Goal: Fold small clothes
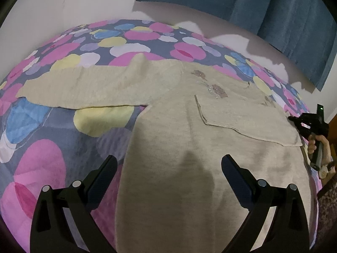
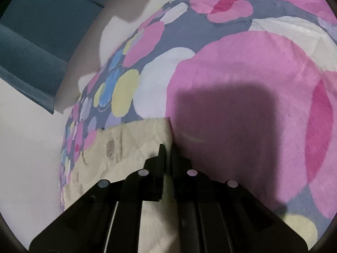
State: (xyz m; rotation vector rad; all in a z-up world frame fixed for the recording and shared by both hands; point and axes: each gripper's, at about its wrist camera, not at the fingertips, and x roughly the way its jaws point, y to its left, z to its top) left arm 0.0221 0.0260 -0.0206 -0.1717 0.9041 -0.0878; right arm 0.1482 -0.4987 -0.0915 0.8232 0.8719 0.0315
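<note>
A beige knit sweater [image 1: 172,130] lies flat on a patterned bedspread [image 1: 38,126]. Its left sleeve [image 1: 80,86] stretches out to the left. Its right sleeve [image 1: 242,116] is folded across the chest. My left gripper [image 1: 168,168] is open and empty, hovering over the sweater's lower body. My right gripper [image 2: 167,149] is shut on the sweater's edge [image 2: 134,145], with cloth pinched between the fingers. The right gripper also shows in the left wrist view [image 1: 294,120] at the sweater's right edge.
The bedspread [image 2: 231,73] has pink, yellow, blue and white blobs on grey. A white wall [image 1: 73,2] and a teal curtain [image 1: 273,10] stand behind the bed. The bed's edge runs near the wall [image 2: 69,113].
</note>
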